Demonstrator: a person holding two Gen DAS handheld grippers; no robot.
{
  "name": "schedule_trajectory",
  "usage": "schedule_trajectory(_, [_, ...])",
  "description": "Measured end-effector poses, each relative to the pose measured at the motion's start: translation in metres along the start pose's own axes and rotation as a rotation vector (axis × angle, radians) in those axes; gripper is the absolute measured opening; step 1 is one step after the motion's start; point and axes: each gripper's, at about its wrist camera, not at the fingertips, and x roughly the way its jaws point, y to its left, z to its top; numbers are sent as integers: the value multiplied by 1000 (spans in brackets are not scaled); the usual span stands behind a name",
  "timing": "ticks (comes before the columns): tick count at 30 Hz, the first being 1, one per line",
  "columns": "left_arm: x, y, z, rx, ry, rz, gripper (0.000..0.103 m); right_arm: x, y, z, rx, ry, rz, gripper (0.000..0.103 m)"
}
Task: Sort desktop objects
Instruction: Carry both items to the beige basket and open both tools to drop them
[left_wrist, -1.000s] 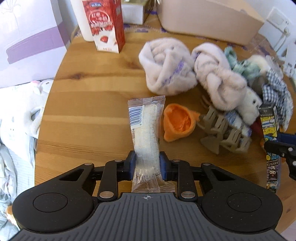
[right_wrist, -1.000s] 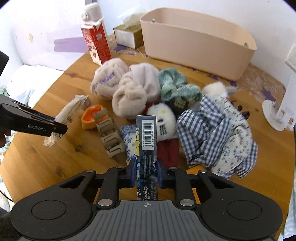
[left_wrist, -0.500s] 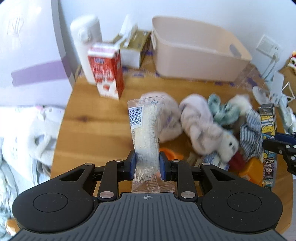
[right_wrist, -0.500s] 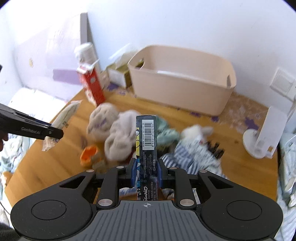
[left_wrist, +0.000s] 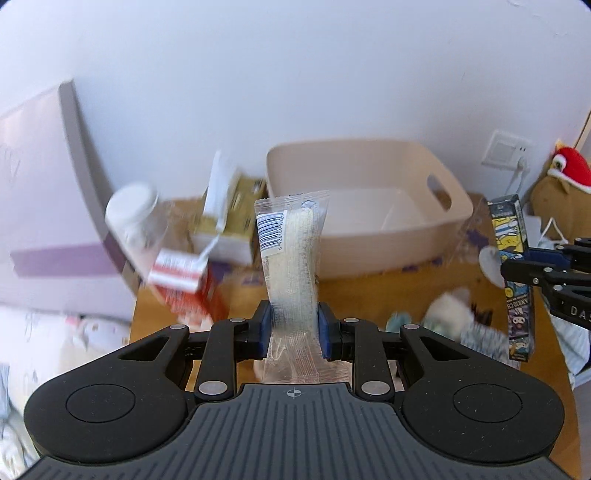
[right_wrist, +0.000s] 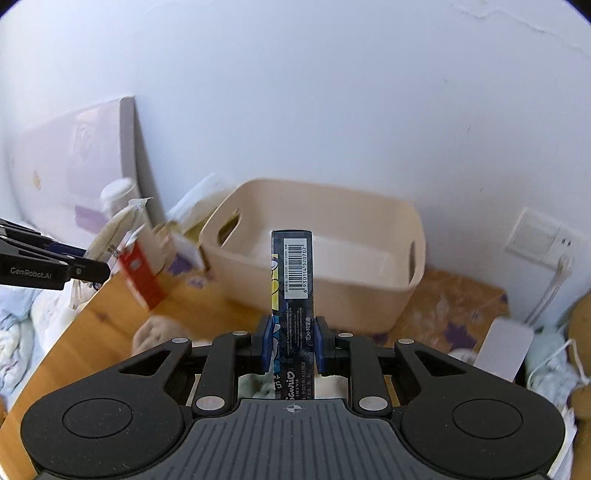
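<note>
Left wrist view: the left gripper (left_wrist: 293, 330) pinches a clear snack packet (left_wrist: 291, 258), upright above the table (left_wrist: 369, 299), before the beige bin (left_wrist: 369, 221). The right gripper (right_wrist: 291, 349) clamps a dark carton (right_wrist: 293, 295), likewise before the bin.

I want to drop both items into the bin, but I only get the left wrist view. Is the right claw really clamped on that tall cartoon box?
Observer: Yes. In the right wrist view both pads of the right claw press the sides of the dark box, which stands upright with its barcode facing the camera.
Operator: Does the bin have a handle slot on its left end too?
Observer: It does. The beige bin shows a slot cut in its left end wall.
Operator: How does my packet look from that side?
Observer: The packet juts up past the tip of the left claw.
</note>
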Motion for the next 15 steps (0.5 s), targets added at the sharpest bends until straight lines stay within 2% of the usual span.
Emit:
schedule_trajectory(9, [38,-23,47,43,-52,-6,25,37,-21,40,-41,-31,-85,22])
schedule_trajectory(15, [73,-36,81,88,-91,19,25,67,-33,64,-51,-60,-165,22])
